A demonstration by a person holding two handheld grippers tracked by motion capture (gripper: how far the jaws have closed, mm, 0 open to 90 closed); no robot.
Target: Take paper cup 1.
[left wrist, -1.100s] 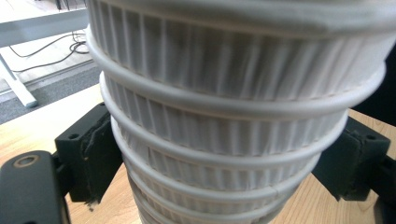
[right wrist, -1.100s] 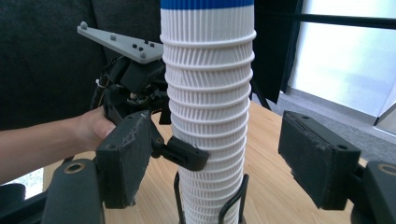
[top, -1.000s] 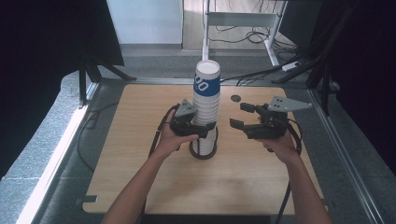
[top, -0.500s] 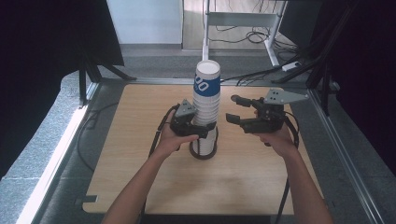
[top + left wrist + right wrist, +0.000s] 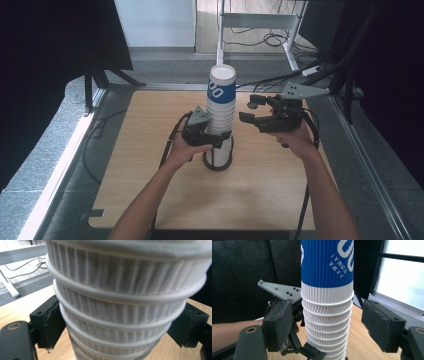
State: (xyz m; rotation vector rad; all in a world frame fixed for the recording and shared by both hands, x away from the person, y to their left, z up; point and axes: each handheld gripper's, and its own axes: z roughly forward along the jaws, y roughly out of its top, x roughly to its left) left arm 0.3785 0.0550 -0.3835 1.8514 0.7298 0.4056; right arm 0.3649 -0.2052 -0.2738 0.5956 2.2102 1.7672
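In the high view, a cup stack [image 5: 220, 117] was seen upright mid-counter [image 5: 150, 190], its lower part pinched by the left gripper [image 5: 212, 138]; the right gripper [image 5: 248, 109] was held just right of it. In the left gripper view, ribbed cups [image 5: 120, 312] were clamped between the fingers [image 5: 51, 322]. In the right gripper view, the fingers [image 5: 383, 325], lately widened, were spread either side of the stack [image 5: 327, 315], untouched.

cup stack [image 5: 220, 117] | white ribbed paper cups, blue-printed top cup | upright | table centre

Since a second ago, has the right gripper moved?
Yes. In the high view the right gripper has shifted left and up-frame toward the cup stack, which stands where it did; its jaws have just been opening.
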